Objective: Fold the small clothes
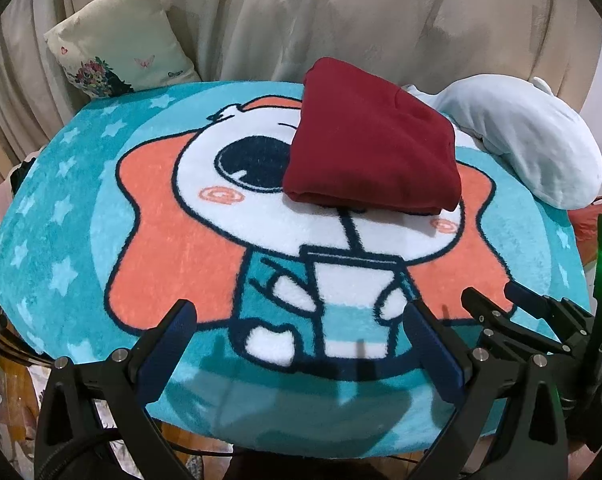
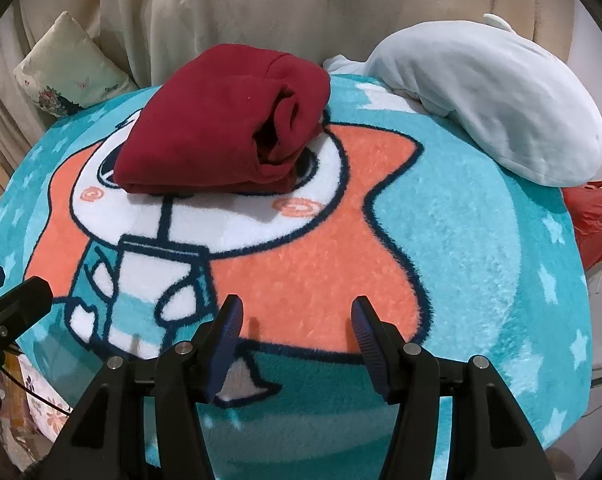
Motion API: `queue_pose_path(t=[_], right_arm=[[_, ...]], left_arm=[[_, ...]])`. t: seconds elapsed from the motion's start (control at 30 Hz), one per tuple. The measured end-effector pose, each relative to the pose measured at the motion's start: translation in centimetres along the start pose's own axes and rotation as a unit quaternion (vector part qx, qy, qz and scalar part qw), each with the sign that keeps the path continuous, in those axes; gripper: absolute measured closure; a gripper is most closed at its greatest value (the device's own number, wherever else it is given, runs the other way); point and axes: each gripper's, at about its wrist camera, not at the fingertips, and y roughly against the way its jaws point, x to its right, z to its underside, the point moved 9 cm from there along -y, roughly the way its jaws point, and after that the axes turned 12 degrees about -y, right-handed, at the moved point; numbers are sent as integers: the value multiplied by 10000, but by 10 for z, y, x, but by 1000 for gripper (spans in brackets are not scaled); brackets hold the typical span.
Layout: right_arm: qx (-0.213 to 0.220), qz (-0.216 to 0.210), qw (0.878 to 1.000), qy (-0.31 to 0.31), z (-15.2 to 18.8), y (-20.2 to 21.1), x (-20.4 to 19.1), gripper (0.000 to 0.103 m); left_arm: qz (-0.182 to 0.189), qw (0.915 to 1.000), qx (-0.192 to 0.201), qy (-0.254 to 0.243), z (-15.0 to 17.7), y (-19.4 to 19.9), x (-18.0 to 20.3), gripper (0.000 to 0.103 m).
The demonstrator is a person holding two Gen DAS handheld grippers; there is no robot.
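Note:
A dark red garment (image 1: 369, 148) lies folded into a thick packet on the round cartoon rug (image 1: 81, 208), toward its far side. In the right wrist view the garment (image 2: 217, 124) shows its layered open end on the right. My left gripper (image 1: 299, 318) is open and empty over the near part of the rug, well short of the garment. My right gripper (image 2: 297, 314) is open and empty, also near the front of the rug (image 2: 481, 260). The right gripper (image 1: 489, 296) shows at the lower right of the left wrist view.
A pale blue plush cushion (image 1: 529, 140) lies at the rug's far right edge, just right of the garment; it also shows in the right wrist view (image 2: 497, 96). A floral pillow (image 1: 117, 40) leans at the back left. Cream curtains hang behind. A red bag (image 2: 593, 220) sits at the right.

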Motion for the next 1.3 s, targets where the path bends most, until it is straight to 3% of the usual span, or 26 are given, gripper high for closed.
queue_pose_path(t=[1.3], right_arm=[[-25, 122, 9995, 287, 6, -1, -14, 40]], left_arm=[[40, 9997, -186, 170, 13, -6, -13, 0]])
